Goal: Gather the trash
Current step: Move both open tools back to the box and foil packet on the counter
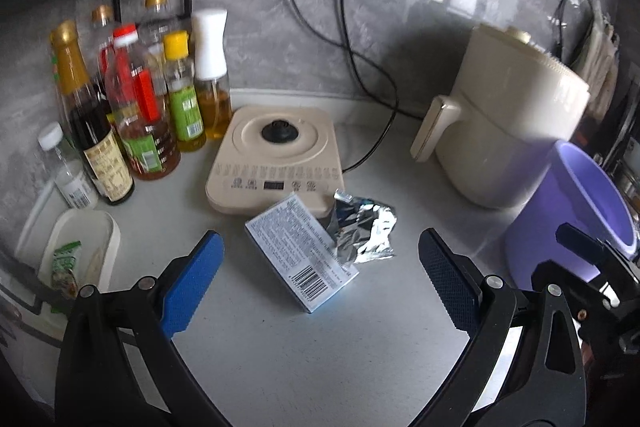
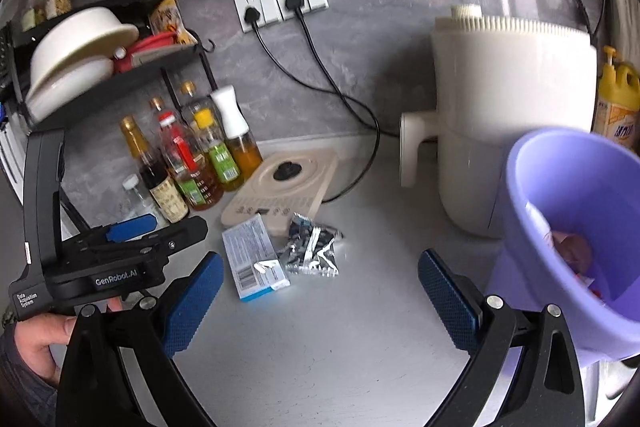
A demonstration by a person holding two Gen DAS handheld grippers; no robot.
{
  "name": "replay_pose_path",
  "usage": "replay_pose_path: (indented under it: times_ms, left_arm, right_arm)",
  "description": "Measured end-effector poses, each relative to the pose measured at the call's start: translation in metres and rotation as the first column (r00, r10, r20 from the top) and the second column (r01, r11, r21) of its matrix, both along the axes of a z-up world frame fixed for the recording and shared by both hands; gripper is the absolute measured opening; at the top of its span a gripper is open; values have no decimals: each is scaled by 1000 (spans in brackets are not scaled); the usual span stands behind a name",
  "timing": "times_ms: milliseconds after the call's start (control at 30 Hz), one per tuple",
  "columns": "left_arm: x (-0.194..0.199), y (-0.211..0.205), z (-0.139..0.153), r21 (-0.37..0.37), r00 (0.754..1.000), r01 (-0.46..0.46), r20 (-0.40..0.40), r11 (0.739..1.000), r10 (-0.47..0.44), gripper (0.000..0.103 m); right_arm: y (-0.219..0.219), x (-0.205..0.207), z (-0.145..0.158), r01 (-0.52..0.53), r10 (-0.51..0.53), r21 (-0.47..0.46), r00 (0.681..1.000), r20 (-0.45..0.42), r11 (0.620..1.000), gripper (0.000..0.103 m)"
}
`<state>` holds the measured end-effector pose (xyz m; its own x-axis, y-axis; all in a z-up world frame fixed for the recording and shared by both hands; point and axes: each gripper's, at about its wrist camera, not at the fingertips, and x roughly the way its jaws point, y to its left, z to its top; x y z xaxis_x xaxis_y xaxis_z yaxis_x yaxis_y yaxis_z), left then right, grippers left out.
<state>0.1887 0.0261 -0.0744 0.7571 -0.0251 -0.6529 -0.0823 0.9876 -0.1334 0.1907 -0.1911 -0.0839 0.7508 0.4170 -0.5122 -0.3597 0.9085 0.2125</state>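
Trash here is two pieces lying on the grey counter (image 1: pixel 280 367), right in front of the beige induction hob (image 1: pixel 276 159); going big to small, the air fryer (image 1: pixel 508 131) sits at the back right, then the purple bucket (image 2: pixel 580 227) beside it, which already has some bits inside and looks like the place the trash goes; then the bottles (image 1: pixel 132 107) bunched at the back left; then the cardboard box (image 1: pixel 300 251), flat on the counter, barcode end towards the camera, one corner touching the hob's front edge; smallest is the crumpled foil wrapper (image 1: pixel 364 231), touching the box on its right side.

Left gripper (image 1: pixel 320 283) has its blue fingers (image 1: pixel 192 287) spread wide with nothing between them, and the box lies just ahead, between the two pads; its long axis runs diagonally, far-left to near-right, so I'd guess a slight twist is needed to close across the narrow side. Right gripper (image 2: pixel 318 301) is also wide open and holding nothing, with the bucket just off its right finger; the left one looks nearer to the box, so my bet is it goes first.
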Motion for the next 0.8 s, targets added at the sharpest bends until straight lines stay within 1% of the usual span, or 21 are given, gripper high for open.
replay_pose_path:
  times_ms: [167, 267, 367, 433, 500, 733, 800]
  left_arm:
    - [22, 9, -22, -32, 999, -21, -49, 999, 19, 97]
    - [31, 13, -31, -38, 997, -36, -65, 999, 34, 97]
    - [43, 18, -43, -45, 995, -53, -85, 998, 49, 97]
    - [49, 21, -48, -48, 994, -64, -97, 997, 59, 97]
    - [55, 24, -54, -53, 992, -76, -106, 996, 70, 97]
    - [76, 28, -73, -60, 983, -115, -154, 992, 105, 97]
    - [80, 29, -77, -46, 977, -138, -170, 989, 129, 97]
  right_arm:
    - [7, 12, -17, 7, -7, -11, 999, -35, 1000, 95]
    - [11, 20, -23, 6, -6, -13, 999, -50, 1000, 94]
    - [13, 30, -33, 10, -11, -18, 998, -67, 1000, 90]
    - [14, 39, -40, 16, -18, -19, 996, -89, 1000, 83]
    - [15, 46, -46, 13, -15, -11, 994, -109, 1000, 81]
    - [16, 67, -61, 12, -8, 25, 988, -155, 1000, 78]
    - [16, 71, -65, 16, -12, 24, 986, -165, 1000, 77]
